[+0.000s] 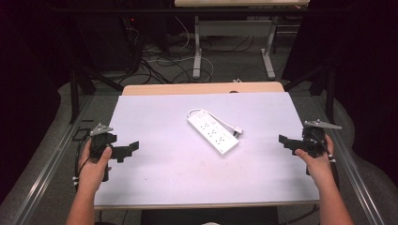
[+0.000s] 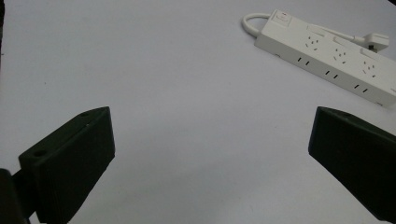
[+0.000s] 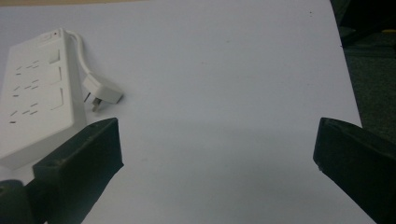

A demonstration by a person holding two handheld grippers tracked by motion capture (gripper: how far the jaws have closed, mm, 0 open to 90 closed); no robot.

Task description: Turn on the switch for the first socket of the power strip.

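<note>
White bench is carrying a power strip lying flat between and ahead of both claws, its plug loose beside it, while left claw and right claw are hovering spread wide, empty, likely staging to grab it.

High view: fixed, above, facing fwd/down over whole worktop. Gripper views: low, close, facing inward from opp. sides. All share power strip.
</note>
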